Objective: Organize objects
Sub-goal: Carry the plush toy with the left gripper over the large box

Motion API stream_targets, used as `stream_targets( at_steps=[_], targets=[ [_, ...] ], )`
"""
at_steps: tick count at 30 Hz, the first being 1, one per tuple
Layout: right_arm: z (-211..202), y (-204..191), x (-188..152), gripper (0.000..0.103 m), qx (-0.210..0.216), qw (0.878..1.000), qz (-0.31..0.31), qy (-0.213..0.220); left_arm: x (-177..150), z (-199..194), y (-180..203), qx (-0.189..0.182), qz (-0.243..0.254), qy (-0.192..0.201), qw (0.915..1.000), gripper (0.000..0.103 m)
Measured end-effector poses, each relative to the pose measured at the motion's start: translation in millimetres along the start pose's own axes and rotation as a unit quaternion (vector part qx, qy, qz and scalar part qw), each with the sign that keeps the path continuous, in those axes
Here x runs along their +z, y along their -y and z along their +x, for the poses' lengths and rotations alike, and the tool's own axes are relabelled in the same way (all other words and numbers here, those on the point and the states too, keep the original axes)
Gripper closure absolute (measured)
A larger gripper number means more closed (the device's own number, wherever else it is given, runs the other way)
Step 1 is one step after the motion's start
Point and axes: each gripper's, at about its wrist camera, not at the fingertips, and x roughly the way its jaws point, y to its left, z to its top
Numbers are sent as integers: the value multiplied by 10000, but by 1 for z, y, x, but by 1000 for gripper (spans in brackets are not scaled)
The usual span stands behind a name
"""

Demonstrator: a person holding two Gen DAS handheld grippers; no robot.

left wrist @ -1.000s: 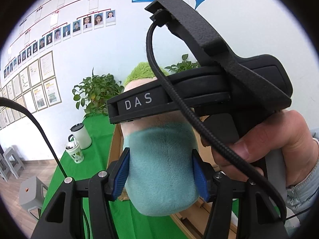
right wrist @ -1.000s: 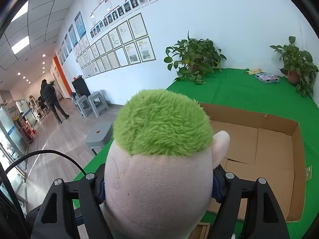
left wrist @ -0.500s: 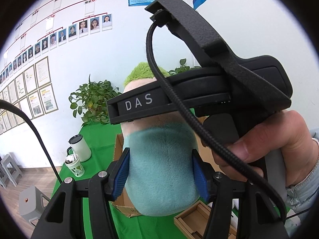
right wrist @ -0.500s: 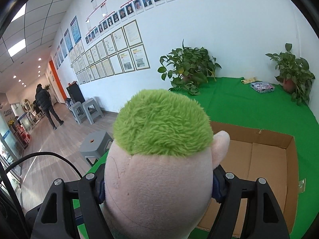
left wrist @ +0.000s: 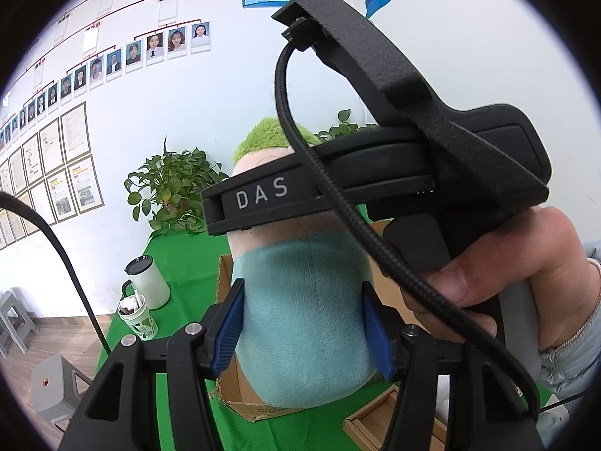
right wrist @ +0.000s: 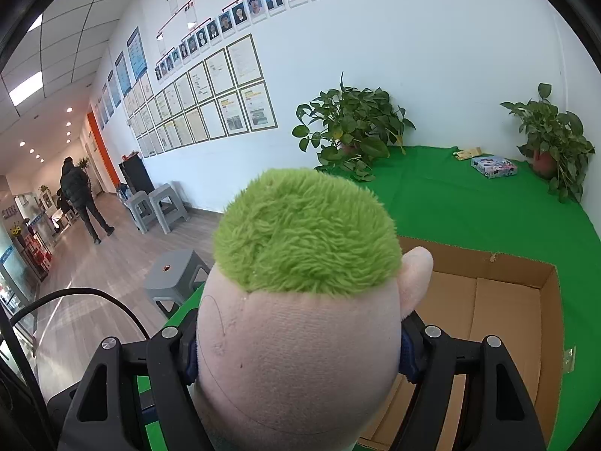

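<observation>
A plush doll with green hair, a pink head and a teal body is held in the air by both grippers. My left gripper (left wrist: 303, 323) is shut on its teal body (left wrist: 300, 323). My right gripper (right wrist: 296, 353) is shut on its pink head (right wrist: 300, 357), and the green hair (right wrist: 304, 233) faces that camera. The right gripper's black body (left wrist: 375, 173) and the hand holding it fill the left wrist view. An open, empty cardboard box (right wrist: 488, 300) lies on the green table (right wrist: 469, 203) below and beyond the doll; it also shows in the left wrist view (left wrist: 240, 406).
Two potted plants (right wrist: 353, 127) (right wrist: 552, 143) and a small printed box (right wrist: 494, 166) stand at the table's back. A white jug (left wrist: 146, 282), a cup (left wrist: 137, 317) and a wooden tray (left wrist: 394, 424) sit on the table. Grey stools (right wrist: 176, 278) and a walking person (right wrist: 80, 195) are left.
Both grippers have lifted the doll higher and back; the cardboard box now sits lower and farther off in both views, and more of the table shows. Both grips are unchanged.
</observation>
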Motion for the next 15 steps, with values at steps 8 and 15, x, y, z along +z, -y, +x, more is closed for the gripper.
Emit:
stream_targets(
  at_steps=[8,15],
  targets=[
    [36,-1,6,30,8,9999,59,-132,-3,13,-16,-64,-8,-91,9999,46],
    [68,3,10,30,51,9995,155,-271,-4,20,-25,-107,-3,-169,9998,46]
  ],
)
